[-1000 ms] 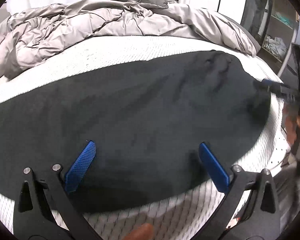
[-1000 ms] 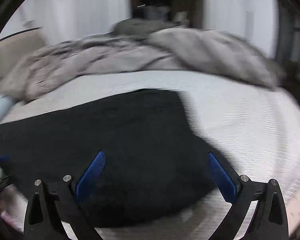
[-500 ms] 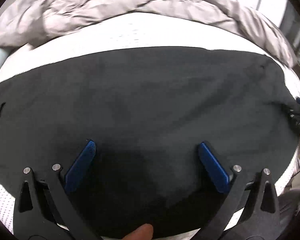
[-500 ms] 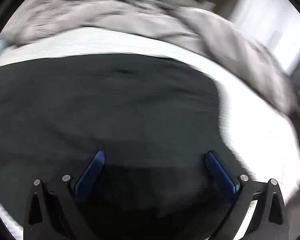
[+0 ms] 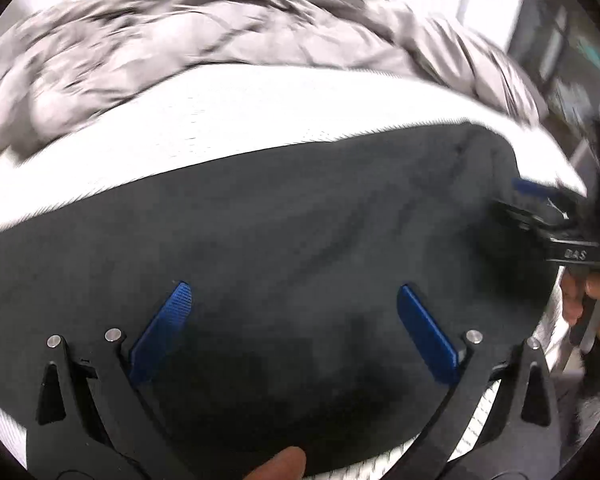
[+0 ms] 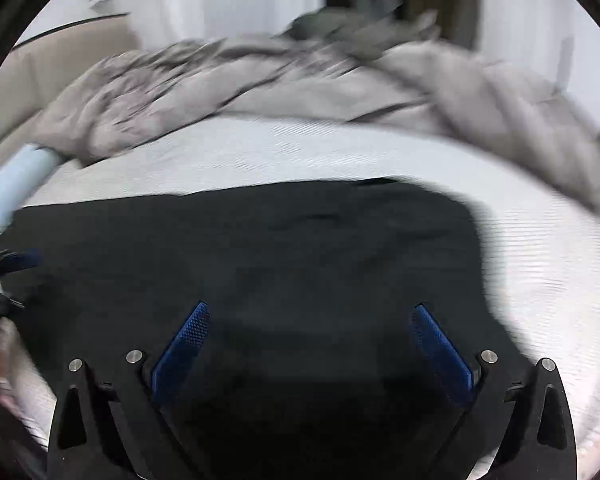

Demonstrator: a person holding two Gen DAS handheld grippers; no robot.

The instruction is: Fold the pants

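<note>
Dark pants (image 5: pixel 284 248) lie flat across a white mattress (image 5: pixel 260 116); they also show in the right wrist view (image 6: pixel 260 256). My left gripper (image 5: pixel 292 300) is open and empty, its blue pads wide apart just above the cloth near its front edge. My right gripper (image 6: pixel 312 320) is open and empty, low over the pants' right part. The right gripper also shows at the pants' right end in the left wrist view (image 5: pixel 540 208). The left gripper shows at the left edge of the right wrist view (image 6: pixel 8 268).
A crumpled grey duvet (image 5: pixel 204 36) is piled along the far side of the bed. A light blue roll (image 6: pixel 16 184) lies at the far left. Shelves (image 5: pixel 572 52) stand at the right. White mattress (image 6: pixel 548 264) extends right of the pants.
Both views tilted down over the pants, then back up, showing the duvet again. Both grippers stayed open. The pants lie as before.
</note>
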